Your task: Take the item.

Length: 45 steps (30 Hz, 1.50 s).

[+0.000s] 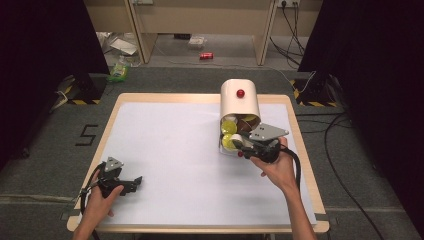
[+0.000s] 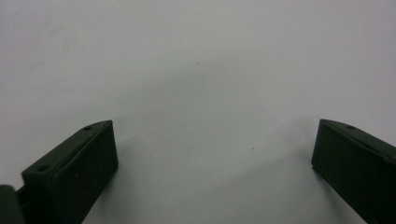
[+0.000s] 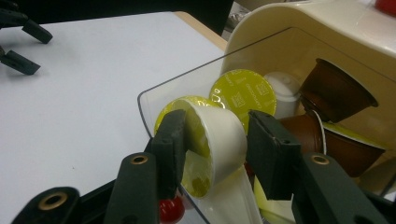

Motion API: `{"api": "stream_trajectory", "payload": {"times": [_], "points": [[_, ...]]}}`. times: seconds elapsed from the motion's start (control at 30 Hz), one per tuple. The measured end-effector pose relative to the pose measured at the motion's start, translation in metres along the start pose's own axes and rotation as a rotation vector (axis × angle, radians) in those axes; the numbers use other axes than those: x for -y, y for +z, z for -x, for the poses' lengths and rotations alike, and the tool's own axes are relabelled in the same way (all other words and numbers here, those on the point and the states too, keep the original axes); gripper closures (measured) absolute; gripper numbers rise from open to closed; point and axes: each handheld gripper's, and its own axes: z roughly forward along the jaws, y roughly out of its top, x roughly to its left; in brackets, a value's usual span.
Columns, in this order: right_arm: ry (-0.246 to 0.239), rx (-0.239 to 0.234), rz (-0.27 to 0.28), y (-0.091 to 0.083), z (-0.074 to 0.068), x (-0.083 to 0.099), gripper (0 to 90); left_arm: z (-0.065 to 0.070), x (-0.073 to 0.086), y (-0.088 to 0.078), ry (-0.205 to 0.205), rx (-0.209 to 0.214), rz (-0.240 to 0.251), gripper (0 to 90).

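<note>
A cream dispenser point(image 1: 240, 100) with a red knob point(image 1: 240, 93) lies on the white table sheet, its mouth toward me. Its clear flap point(image 3: 154, 100) hangs open. Inside are a yellow-lidded capsule point(image 3: 243, 91), a white one point(image 3: 282, 86) and brown ones point(image 3: 336, 88). My right gripper point(image 1: 239, 146) is at that mouth, shut on a white capsule with a yellow foil lid point(image 3: 219, 135). The capsule lies on its side, with one pad on the foil and the other on its base. My left gripper point(image 1: 135, 181) rests at the front left, open and with nothing between its jaws point(image 2: 215, 154).
The white sheet point(image 1: 175, 150) covers most of the wooden table point(image 1: 305, 150). A small red ball point(image 3: 170, 210) shows just under the right jaws. Cables trail from both grippers. Dark curtains stand at both sides, and floor clutter lies beyond the far edge.
</note>
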Motion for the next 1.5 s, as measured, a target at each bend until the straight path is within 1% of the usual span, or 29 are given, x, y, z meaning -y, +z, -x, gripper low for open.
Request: {"api": "stream_trajectory", "payload": {"times": [0.1, 0.33, 0.43, 0.53, 0.6, 0.87, 1.07, 1.1, 1.23, 1.33, 1.5], "points": [[0.011, -0.011, -0.005, 0.005, 0.003, -0.001, 55.5, 0.0, 0.0, 0.0, 0.0, 0.0, 0.0, 0.0], [0.067, -0.047, -0.032, 0.015, 0.009, -0.004, 52.2, 0.0, 0.0, 0.0, 0.0, 0.0, 0.0, 0.0], [0.09, -0.053, -0.047, 0.018, 0.009, -0.005, 51.4, 0.0, 0.0, 0.0, 0.0, 0.0, 0.0, 0.0], [0.114, -0.061, -0.05, 0.02, 0.01, -0.004, 51.2, 0.0, 0.0, 0.0, 0.0, 0.0, 0.0, 0.0], [0.119, -0.059, -0.05, 0.02, 0.01, -0.004, 51.2, 0.0, 0.0, 0.0, 0.0, 0.001, 0.0, 0.0], [0.122, -0.059, -0.052, 0.02, 0.009, -0.005, 52.6, 0.0, 0.0, 0.0, 0.0, 0.0, 0.0, 0.0], [0.107, -0.073, -0.032, 0.016, 0.008, -0.005, 56.0, 0.0, 0.0, 0.0, 0.0, 0.0, 0.0, 0.0], [0.099, -0.073, -0.033, 0.016, 0.008, -0.005, 56.2, 0.0, 0.0, 0.0, 0.0, 0.0, 0.0, 0.0], [0.101, -0.076, -0.026, 0.016, 0.008, -0.005, 56.6, 0.0, 0.0, 0.0, 0.0, 0.001, 0.0, 0.0], [0.097, -0.069, -0.019, 0.015, 0.008, -0.006, 57.0, 0.0, 0.0, 0.0, 0.0, 0.001, 0.0, 0.0], [0.076, -0.052, -0.023, 0.014, 0.007, -0.009, 57.0, 0.0, 0.0, 0.0, 0.0, 0.001, 0.0, 0.0]]}}
